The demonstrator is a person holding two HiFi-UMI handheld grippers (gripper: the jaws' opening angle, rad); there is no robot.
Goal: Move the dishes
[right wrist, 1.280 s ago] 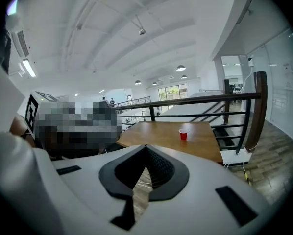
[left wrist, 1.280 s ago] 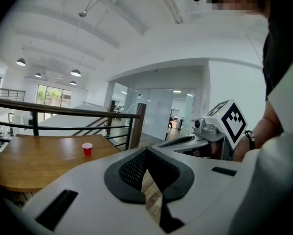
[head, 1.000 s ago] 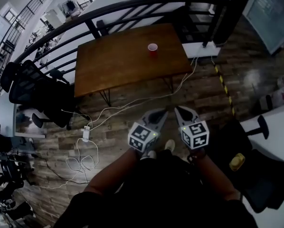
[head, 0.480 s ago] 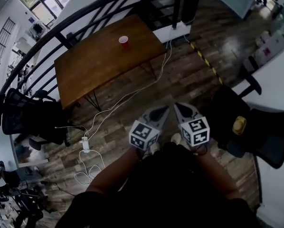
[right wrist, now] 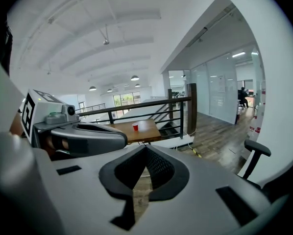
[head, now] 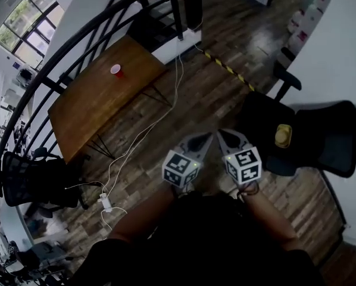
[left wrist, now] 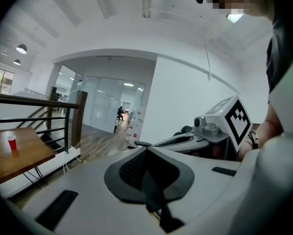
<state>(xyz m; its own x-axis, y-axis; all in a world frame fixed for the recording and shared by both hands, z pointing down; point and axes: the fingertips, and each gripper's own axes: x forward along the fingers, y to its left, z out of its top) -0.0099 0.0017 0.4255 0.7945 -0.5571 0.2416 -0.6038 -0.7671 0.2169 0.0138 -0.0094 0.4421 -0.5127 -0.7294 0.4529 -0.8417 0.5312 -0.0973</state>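
Left tongs and right tongs are hovering closed, gripping nothing; only the head view is catching the yellow object on the chair.

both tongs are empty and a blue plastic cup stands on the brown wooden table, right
The cup is red, not blue: the head view shows a small red plastic cup standing on the brown wooden table. The left tongs and right tongs are indeed empty.

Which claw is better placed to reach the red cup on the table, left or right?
Left, marginally. The red cup stands on the table far off to the left, nearer the left claw than the right claw. Both are shut, empty and far from it.
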